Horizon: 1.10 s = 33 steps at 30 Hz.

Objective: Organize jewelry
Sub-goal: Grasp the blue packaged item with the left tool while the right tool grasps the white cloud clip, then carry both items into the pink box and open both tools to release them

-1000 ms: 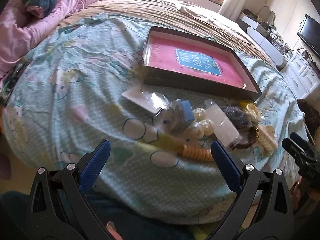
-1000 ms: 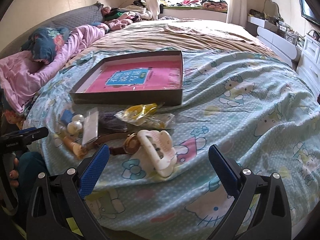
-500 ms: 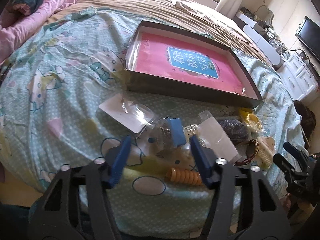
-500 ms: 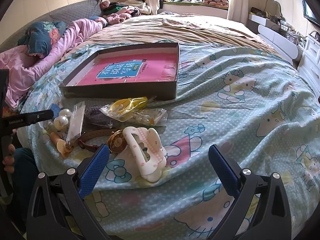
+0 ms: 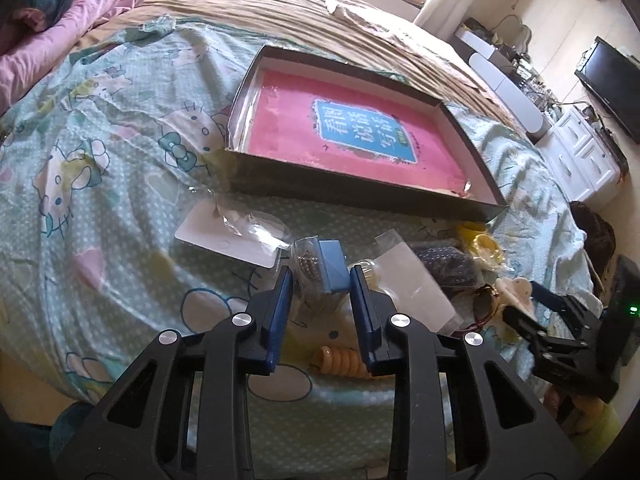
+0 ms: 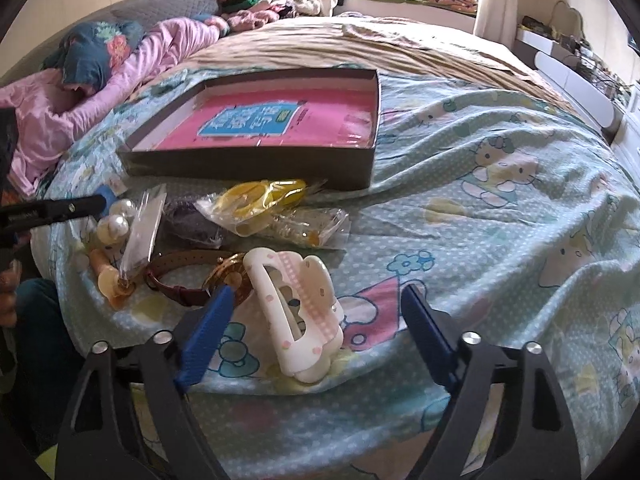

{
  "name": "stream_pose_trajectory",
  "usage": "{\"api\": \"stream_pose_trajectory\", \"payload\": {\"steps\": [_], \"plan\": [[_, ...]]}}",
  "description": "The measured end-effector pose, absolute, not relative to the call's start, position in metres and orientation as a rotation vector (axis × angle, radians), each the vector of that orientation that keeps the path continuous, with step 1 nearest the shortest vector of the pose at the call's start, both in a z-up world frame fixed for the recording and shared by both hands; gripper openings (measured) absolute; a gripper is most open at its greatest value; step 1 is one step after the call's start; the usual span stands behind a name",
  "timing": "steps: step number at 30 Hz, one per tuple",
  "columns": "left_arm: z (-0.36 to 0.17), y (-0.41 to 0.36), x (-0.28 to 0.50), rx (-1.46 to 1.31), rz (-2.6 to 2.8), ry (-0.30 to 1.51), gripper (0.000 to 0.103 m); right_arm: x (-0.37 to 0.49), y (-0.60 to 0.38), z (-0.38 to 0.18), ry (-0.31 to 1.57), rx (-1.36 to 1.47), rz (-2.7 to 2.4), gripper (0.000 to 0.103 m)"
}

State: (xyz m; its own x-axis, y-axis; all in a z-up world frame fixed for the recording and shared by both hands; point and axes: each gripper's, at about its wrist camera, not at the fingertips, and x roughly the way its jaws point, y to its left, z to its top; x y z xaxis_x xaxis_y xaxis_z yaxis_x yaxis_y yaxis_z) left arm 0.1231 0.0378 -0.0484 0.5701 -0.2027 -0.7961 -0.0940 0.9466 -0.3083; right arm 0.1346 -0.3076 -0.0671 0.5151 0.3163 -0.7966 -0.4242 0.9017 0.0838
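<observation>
left claw [image 5: 320, 280]: fingers narrowed around a small clear packet with a blue card [image 5: 326, 270]; pads at its sides, looks pinched, packet not lifted off the bed yet.
right claw [image 6: 316, 312]: spread wide, holding nothing, straddling the white hair claw clip [image 6: 298, 316] at the bed edge.
pile, near: brown-strap watch [image 6: 192, 278], orange spiral hair tie [image 5: 340, 360], pearl pieces [image 6: 118, 218], flat clear sleeve [image 6: 142, 232].
pile, further: yellow item in a bag [image 6: 260, 200], dark beaded piece [image 5: 444, 266], white card with clear blister [image 5: 236, 234].
box [image 6: 248, 160]: shallow, dark-walled, pink printed sheet on its floor; no jewelry inside.
bed [image 6: 500, 220]: everything sits loose on the Hello Kitty sheet, just in front of the box.
progress: judging by the box, sorting is barely begun; first pick underway, whole pile left.
</observation>
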Motion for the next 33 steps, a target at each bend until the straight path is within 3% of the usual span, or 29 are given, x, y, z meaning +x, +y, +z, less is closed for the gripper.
{"api": "stream_pose_trajectory", "payload": {"steps": [6,8,23,33], "plan": [[-0.037,0.044,0.110,-0.347,-0.084,0.945,0.021,0.138,-0.308,-0.078,0.952,-0.120,0.497,0.060],[-0.034,0.047,0.106,-0.350,-0.084,0.939,0.021,0.137,-0.308,-0.076,0.945,-0.110,0.531,0.043],[0.008,0.068,0.129,-0.362,-0.056,0.818,0.021,0.150,-0.338,-0.022,0.803,0.002,0.486,0.039],[0.008,0.066,0.173,-0.365,-0.053,0.812,0.021,0.185,-0.318,-0.001,0.746,0.028,0.495,0.039]]}}
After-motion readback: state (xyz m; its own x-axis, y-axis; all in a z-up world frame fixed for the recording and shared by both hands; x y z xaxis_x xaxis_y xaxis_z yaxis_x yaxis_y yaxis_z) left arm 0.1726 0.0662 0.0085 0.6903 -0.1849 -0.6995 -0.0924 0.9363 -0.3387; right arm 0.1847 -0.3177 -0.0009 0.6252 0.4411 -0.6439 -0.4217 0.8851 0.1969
